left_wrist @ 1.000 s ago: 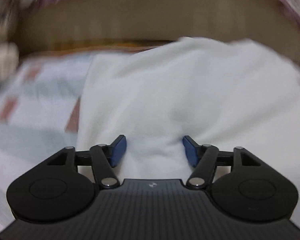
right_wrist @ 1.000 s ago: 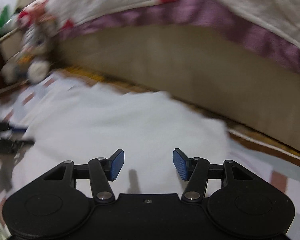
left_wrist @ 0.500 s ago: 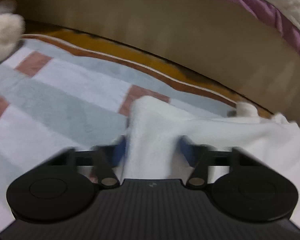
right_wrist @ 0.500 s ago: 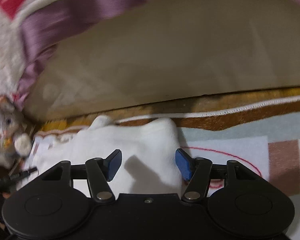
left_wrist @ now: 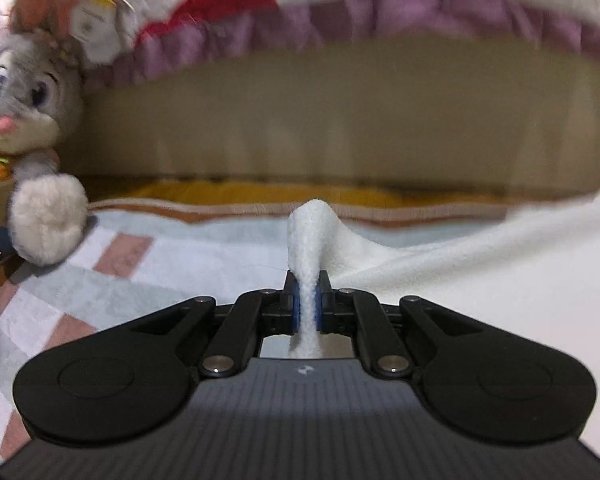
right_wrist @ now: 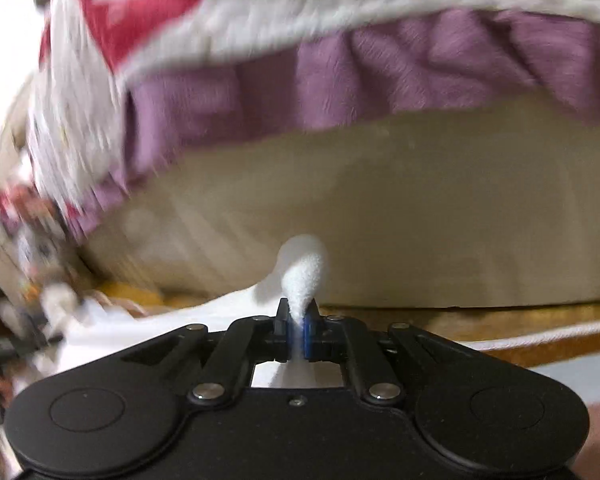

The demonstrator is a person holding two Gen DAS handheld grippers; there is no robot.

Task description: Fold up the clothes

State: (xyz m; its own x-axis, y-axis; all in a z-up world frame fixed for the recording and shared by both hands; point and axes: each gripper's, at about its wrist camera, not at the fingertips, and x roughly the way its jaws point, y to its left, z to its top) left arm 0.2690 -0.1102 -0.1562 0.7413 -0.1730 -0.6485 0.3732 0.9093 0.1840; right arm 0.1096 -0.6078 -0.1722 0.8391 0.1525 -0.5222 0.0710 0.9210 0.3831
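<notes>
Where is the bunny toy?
In the left wrist view the bunny sits at the far left edge, its paw on the checked rug, left of the white cloth.

Right tongs (right_wrist: 299, 330) pinched on white cloth (right_wrist: 302, 270) corner; beige wall behind.

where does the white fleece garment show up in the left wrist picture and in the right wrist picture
Left wrist: the white fleece garment fills the right side, one bunched edge pinched in the left gripper at centre.
Right wrist: the garment spreads lower left, a tuft pinched in the right gripper at centre.
Shared landmark: the purple ruffle across the top.
</notes>
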